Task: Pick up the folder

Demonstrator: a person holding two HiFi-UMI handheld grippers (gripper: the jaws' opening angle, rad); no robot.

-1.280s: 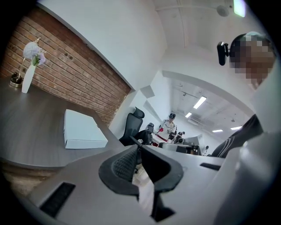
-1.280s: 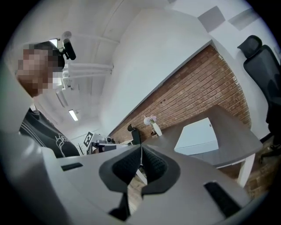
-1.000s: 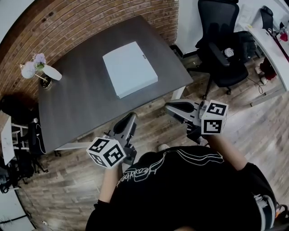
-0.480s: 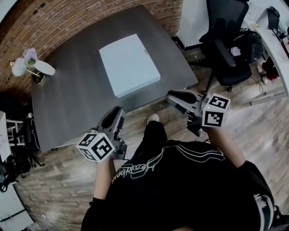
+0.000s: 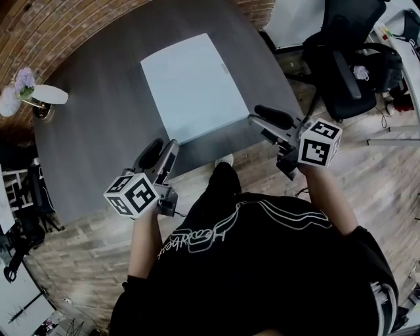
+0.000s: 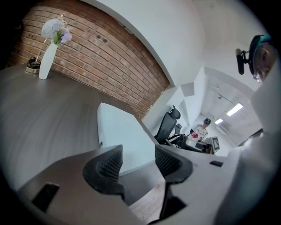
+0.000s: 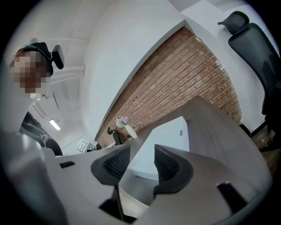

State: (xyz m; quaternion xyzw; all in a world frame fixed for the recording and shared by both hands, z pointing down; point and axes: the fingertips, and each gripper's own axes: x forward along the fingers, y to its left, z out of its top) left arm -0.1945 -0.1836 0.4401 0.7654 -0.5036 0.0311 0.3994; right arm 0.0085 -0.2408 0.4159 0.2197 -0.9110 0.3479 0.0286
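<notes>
The folder (image 5: 193, 85) is a flat white rectangle lying closed on the dark grey table (image 5: 98, 138), near its front edge. My left gripper (image 5: 161, 147) hovers at that edge, just left of the folder's near corner. Its jaws have just been opening and stand open with nothing between them. My right gripper (image 5: 256, 116) is at the folder's near right corner, apart from it. Its jaws have also just been opening and are empty. In the left gripper view the folder (image 6: 118, 132) lies beyond the gripper (image 6: 138, 160). In the right gripper view the folder (image 7: 164, 140) lies ahead of the gripper (image 7: 141, 163).
A white vase with flowers (image 5: 36, 98) stands at the table's far left corner. A black office chair (image 5: 348, 65) stands on the wooden floor to the right of the table. A brick wall (image 5: 79, 20) runs behind the table.
Both grippers have come forward and down from over the floor to the table's front edge. Their jaws, shut before, now stand apart. The folder has not moved.
</notes>
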